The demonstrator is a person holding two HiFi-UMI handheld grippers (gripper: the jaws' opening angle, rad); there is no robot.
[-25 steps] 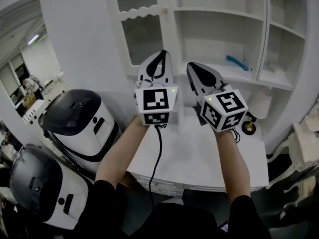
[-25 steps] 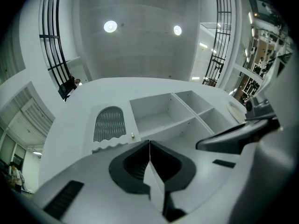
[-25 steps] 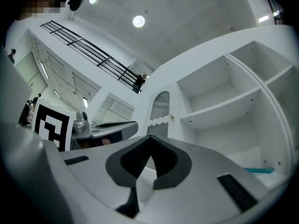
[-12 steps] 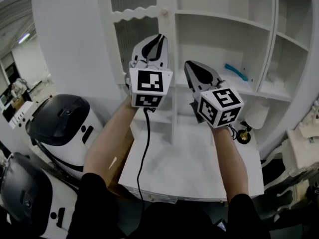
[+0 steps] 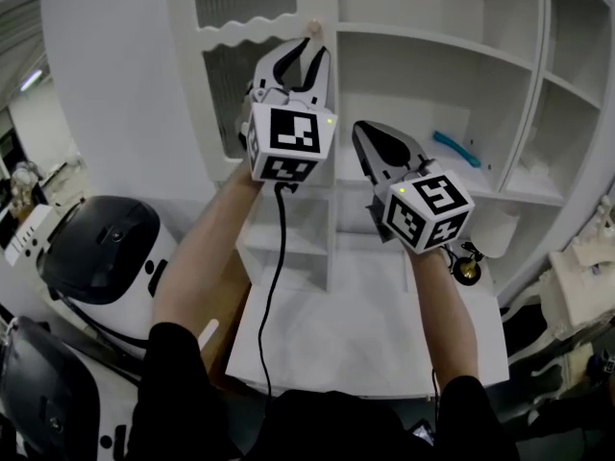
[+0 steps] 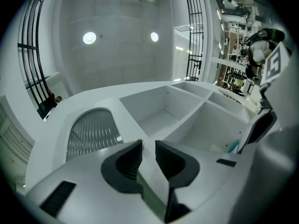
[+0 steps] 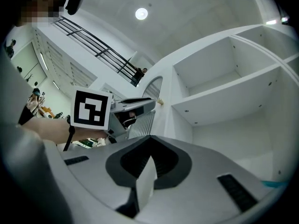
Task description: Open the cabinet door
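The white cabinet door (image 5: pixel 252 84) has a ribbed glass pane and a small tan knob (image 5: pixel 314 29) at its right edge; it is closed against the open shelves. My left gripper (image 5: pixel 308 52) is raised just below the knob, its jaws opening with nothing pressed between them. In the left gripper view the knob (image 6: pixel 139 141) shows just beyond the left jaw tip of that gripper (image 6: pixel 148 149), beside the ribbed pane (image 6: pixel 91 132). My right gripper (image 5: pixel 365 131) hangs lower, to the right, shut and empty, before the open shelves. The right gripper view shows its closed jaws (image 7: pixel 150 154) and the knob (image 7: pixel 160 101).
Open white shelves (image 5: pixel 432 75) fill the right side; a teal object (image 5: pixel 455 147) lies on one. A white tabletop (image 5: pixel 336 325) lies below, with a small brass item (image 5: pixel 467 269) at its right. Two black-and-white machines (image 5: pixel 96 248) stand at the left.
The left gripper has risen toward the door knob and its jaws have parted. The right gripper has shifted slightly and stays shut.
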